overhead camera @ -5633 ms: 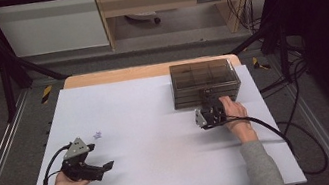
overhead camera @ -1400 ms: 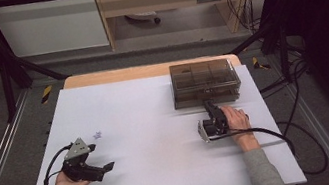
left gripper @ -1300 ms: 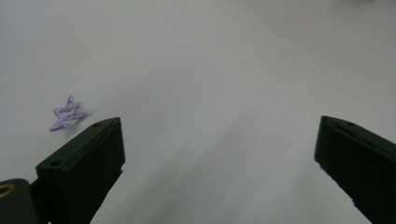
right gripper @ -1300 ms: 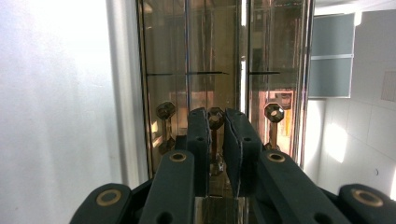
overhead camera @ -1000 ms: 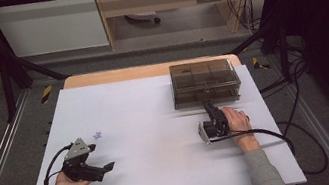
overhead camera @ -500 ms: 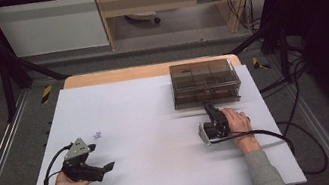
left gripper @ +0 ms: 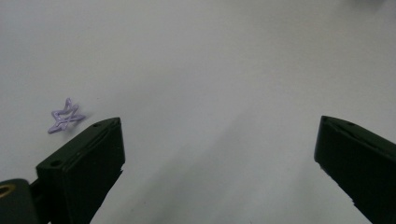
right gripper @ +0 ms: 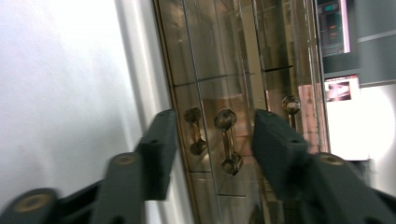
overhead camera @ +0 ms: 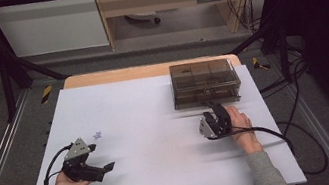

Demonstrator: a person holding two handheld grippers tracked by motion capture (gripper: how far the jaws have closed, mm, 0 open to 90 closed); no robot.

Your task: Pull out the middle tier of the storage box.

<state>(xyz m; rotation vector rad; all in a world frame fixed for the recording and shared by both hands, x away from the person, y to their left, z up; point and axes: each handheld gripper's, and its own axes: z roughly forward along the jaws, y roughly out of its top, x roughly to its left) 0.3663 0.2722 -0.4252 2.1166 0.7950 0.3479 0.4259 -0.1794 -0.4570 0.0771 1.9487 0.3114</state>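
A smoked, see-through drawer box (overhead camera: 205, 81) stands at the back right of the white table (overhead camera: 148, 125). My right gripper (overhead camera: 215, 110) lies on its side just in front of the box and points at it. In the right gripper view its jaws (right gripper: 215, 122) have just been opening and stand on either side of a brass drawer handle (right gripper: 227, 140) without touching it. My left gripper (overhead camera: 106, 167) rests at the front left, held in a hand, open and with nothing in it (left gripper: 219, 135). A small purple star-shaped piece (overhead camera: 97, 134) (left gripper: 65, 117) lies just beyond its left jaw.
Cables trail from both grippers across the table's front. A second brass handle (right gripper: 195, 131) sits beside the framed one. A black frame, shelves and loose cables lie beyond the table's far edge. White table surface stretches between the two hands.
Since the earliest frame the right gripper has drawn back a little from the box front. Over the last second both hands have stayed about where they were.
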